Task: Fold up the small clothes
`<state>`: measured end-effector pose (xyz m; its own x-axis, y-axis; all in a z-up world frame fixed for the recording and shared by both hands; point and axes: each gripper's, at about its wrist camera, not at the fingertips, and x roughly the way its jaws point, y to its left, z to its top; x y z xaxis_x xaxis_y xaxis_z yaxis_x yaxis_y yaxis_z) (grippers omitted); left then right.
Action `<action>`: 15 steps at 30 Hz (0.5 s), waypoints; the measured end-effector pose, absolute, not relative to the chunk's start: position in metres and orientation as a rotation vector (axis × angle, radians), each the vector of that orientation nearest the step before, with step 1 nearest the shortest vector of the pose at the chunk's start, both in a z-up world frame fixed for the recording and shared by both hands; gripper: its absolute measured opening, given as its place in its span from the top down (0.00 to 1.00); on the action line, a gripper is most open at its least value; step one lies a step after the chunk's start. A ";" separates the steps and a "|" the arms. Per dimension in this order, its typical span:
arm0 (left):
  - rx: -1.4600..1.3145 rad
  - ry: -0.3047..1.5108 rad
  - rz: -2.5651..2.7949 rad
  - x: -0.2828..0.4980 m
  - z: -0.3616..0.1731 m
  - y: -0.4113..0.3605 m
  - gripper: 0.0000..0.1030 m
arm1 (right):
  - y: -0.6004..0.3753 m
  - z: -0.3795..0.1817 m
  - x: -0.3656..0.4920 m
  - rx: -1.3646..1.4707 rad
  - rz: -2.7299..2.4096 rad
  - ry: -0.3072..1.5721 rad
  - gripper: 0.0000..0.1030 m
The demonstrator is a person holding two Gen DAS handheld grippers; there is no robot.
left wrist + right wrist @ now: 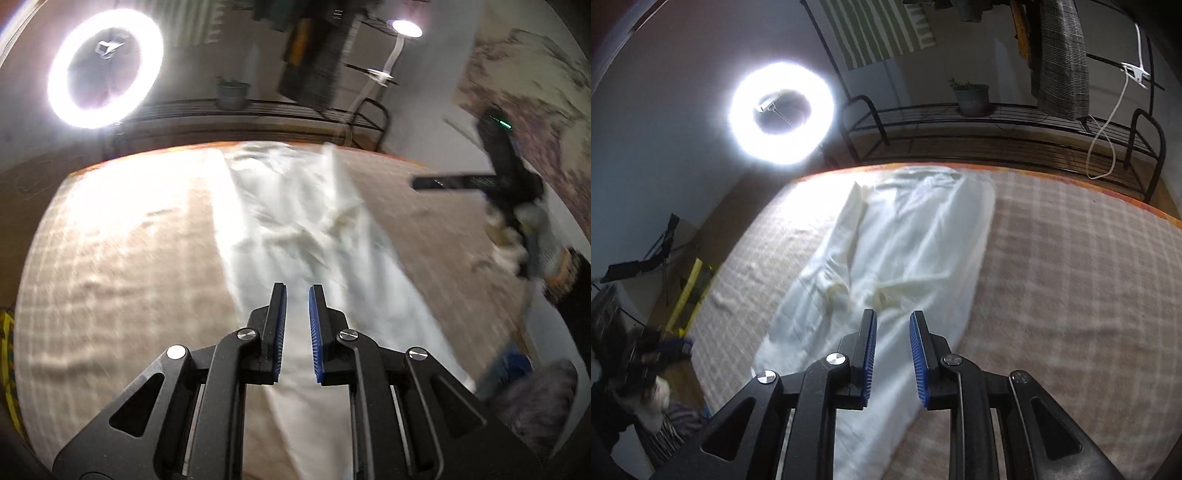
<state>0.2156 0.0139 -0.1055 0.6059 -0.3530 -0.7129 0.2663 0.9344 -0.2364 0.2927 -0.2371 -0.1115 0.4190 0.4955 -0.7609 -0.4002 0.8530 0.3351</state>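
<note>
A white garment (295,229) lies as a long narrow strip, its sides folded inward, on a beige checked tablecloth (122,258). It runs from the near edge to the far edge. My left gripper (297,288) hovers above its near half, open, with nothing between the blue pads. In the right wrist view the same garment (901,251) shows creases and two cuffs near its middle. My right gripper (893,314) hangs over its near part, open and empty. The black body of the right gripper (513,192) appears blurred at the right of the left wrist view.
A lit ring light (781,112) stands beyond the table's far left corner. A black wire rack (997,122) with a plant pot (973,98) runs behind the far edge, and clothes hang above it. A grey fuzzy item (535,398) lies off the right side.
</note>
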 end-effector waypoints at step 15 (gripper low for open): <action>0.023 0.910 -0.334 0.415 -0.214 0.012 0.90 | -0.201 -0.178 0.378 0.041 0.395 0.993 0.82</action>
